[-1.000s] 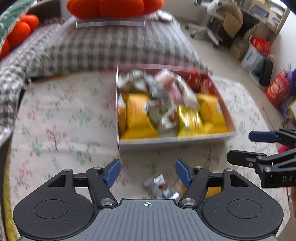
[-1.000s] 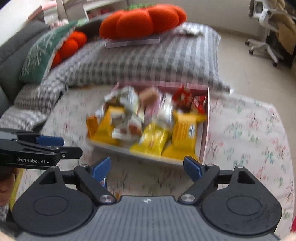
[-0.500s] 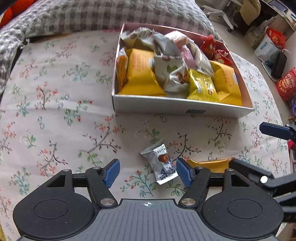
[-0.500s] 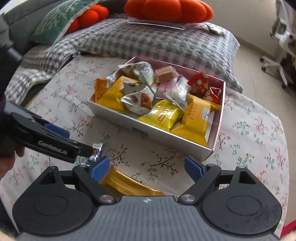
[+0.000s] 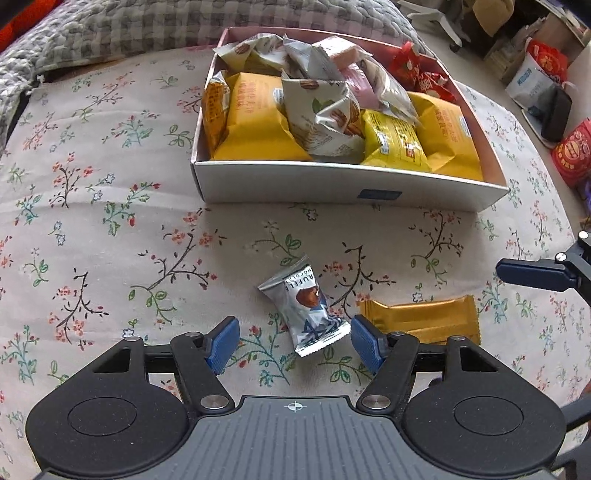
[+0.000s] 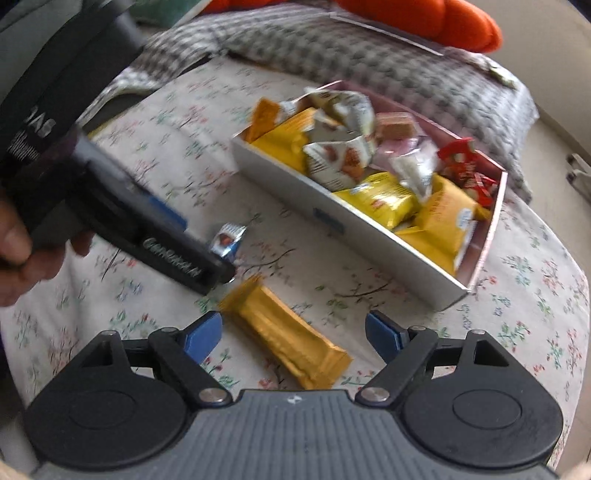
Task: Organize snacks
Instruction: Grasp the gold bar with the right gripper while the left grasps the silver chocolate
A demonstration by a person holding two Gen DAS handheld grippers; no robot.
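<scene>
Box [image 5: 347,186] sitting on the bedspread [image 5: 110,206], packed with snack packs [image 5: 258,125]. Candy [image 5: 306,310] lying on the cloth in front of the box, well apart from its near wall. Bar [image 5: 421,319] just right of the candy, also in front of the box. Pillow [image 5: 122,27] behind the box.

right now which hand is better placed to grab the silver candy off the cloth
Left. Its tongs are closing with the silver candy lying between the tips, not yet pinched. The right tongs are closing over the gold bar instead.
</scene>
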